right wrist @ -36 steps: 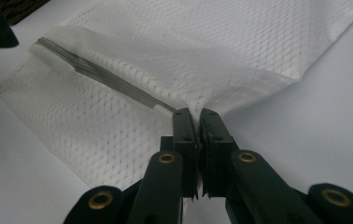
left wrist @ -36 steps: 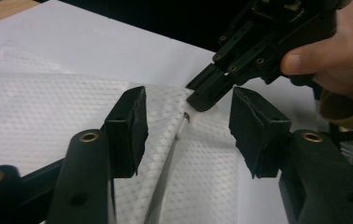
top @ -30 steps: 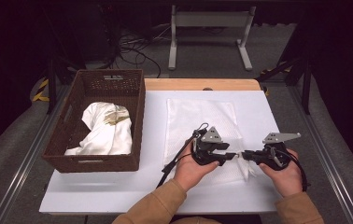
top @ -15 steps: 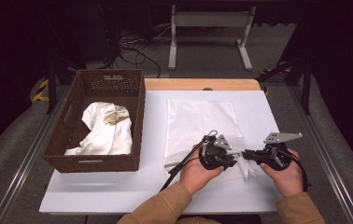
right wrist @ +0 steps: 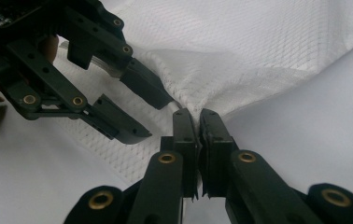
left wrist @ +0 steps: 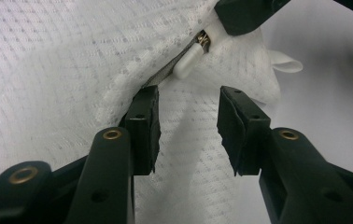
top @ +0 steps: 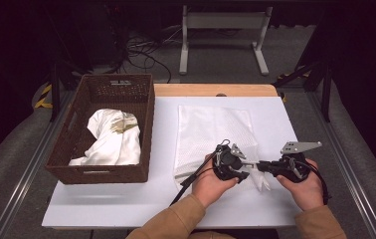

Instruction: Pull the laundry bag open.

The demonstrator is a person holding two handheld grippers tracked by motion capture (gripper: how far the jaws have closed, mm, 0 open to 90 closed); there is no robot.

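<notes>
The right gripper (right wrist: 197,116) is clamped tight on the zipper pull of the white mesh bag (top: 211,130), which lies flat on the worktop (top: 161,199) beside the basket (top: 107,129). The left gripper (left wrist: 187,130) hangs open just over the mesh, nothing between its jaws.

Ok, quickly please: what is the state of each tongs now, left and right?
Left tongs: open, jaws apart over the white mesh bag, holding nothing.
Right tongs: closed on the white zipper pull of that bag.
</notes>
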